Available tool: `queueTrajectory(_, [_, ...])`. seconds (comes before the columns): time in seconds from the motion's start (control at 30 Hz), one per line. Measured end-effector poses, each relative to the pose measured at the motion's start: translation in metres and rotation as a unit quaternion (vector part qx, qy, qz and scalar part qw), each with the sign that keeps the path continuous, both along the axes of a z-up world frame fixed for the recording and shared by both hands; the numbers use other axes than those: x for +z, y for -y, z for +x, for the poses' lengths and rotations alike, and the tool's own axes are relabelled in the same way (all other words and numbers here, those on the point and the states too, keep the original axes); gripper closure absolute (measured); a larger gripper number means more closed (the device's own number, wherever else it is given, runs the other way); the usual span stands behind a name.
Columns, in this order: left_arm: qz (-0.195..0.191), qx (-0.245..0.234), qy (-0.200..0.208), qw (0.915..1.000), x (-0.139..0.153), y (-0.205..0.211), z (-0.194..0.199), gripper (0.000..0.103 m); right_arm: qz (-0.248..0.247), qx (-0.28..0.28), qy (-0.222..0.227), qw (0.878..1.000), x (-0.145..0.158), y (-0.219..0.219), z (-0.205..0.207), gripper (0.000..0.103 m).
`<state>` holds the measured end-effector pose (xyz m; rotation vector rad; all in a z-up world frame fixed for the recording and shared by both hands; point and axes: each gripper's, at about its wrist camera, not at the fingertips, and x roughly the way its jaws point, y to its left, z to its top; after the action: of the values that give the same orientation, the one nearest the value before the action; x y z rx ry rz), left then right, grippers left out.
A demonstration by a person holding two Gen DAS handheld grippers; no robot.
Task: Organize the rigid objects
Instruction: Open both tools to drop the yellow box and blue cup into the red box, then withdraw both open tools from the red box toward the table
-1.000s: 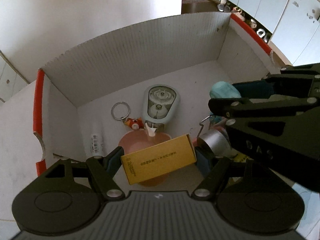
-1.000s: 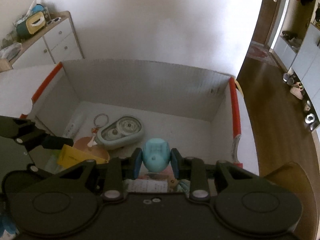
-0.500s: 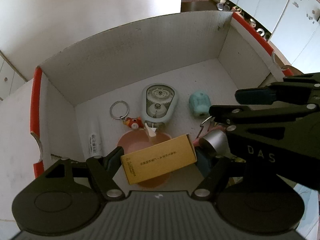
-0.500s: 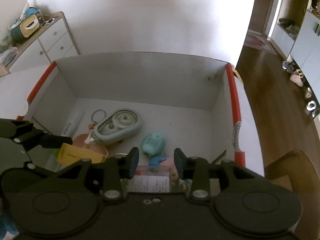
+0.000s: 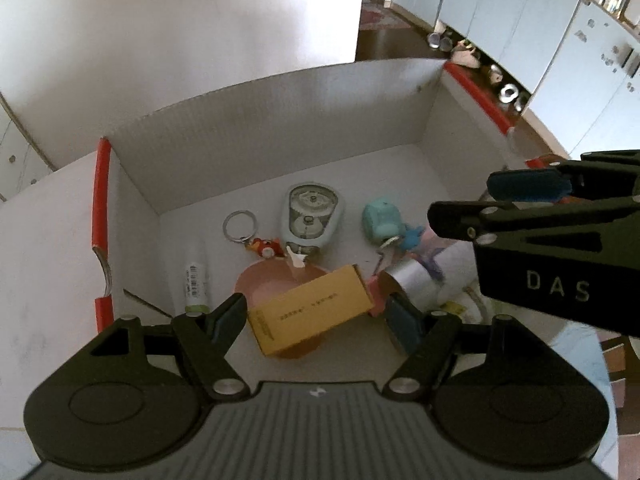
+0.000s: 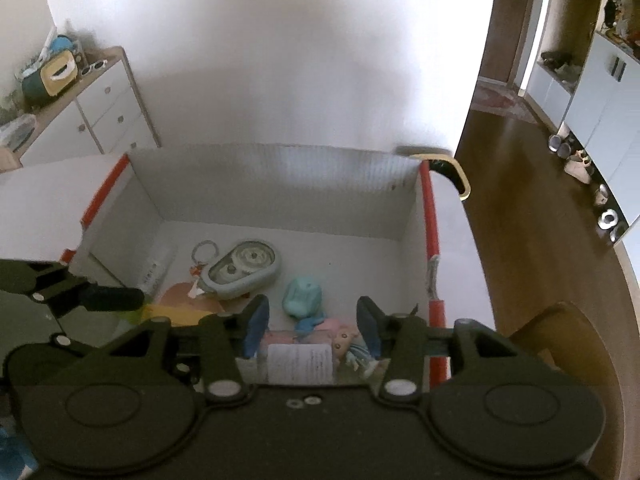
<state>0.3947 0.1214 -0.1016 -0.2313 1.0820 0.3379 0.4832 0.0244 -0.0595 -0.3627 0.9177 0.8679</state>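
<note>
One yellow carton (image 5: 310,314) is clamped between the left gripper (image 5: 316,316) pads, above a pink dish (image 5: 276,284) in the white cardboard box (image 5: 280,136). Beyond the dish lie one correction-tape dispenser (image 5: 311,216), one key ring with a red fish charm (image 5: 246,232), one small tube (image 5: 195,282) and one teal toy (image 6: 302,298). The right gripper (image 6: 312,326), which a second earlier pinched that toy, has dropped it on the box floor; its empty jaws are opening.

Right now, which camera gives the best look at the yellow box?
The left wrist view. The yellow box sits centred between the left gripper jaws, with its printed top face and one end fully visible. In the right wrist view only a yellow sliver shows, behind the other gripper's finger.
</note>
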Motion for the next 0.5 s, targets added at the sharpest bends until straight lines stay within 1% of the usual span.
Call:
queueTrajectory(0.27, [0.008,-0.009,0.032,0.9994,0.025,0.014,-0.019,0.027,0.020,-0.007,0.015,1.000,0.023,0.011,-0.018,0.048])
queueTrajectory(0.5, [0.012,-0.018,0.068,0.9974,0.049,0.024,-0.037,0.027,0.040,-0.012,0.024,0.999,0.042,0.026,-0.035,0.047])
